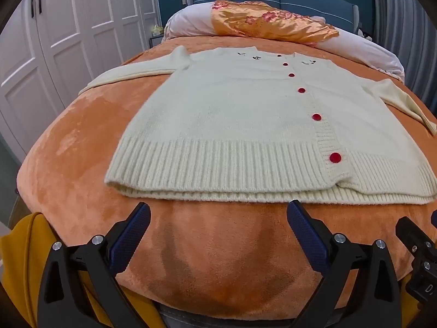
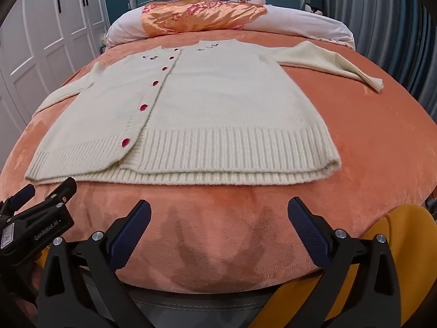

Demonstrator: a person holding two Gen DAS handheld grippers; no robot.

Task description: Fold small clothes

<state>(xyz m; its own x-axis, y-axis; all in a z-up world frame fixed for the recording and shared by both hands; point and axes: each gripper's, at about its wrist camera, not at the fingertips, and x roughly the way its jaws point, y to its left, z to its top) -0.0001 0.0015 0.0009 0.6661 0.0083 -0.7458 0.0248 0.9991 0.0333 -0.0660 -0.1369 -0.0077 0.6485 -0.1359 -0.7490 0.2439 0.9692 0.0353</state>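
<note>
Cardigan flat on orange blanket, seemingly bedroom

Orange blanket, satin pillow, white wardrobe.

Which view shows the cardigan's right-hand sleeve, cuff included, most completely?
The right wrist view: there the sleeve lies spread across the orange blanket, and its ribbed cuff is fully visible. The left wrist view catches the same sleeve only at the frame's distorted right edge, its cuff end squeezed and hard to make out.
</note>
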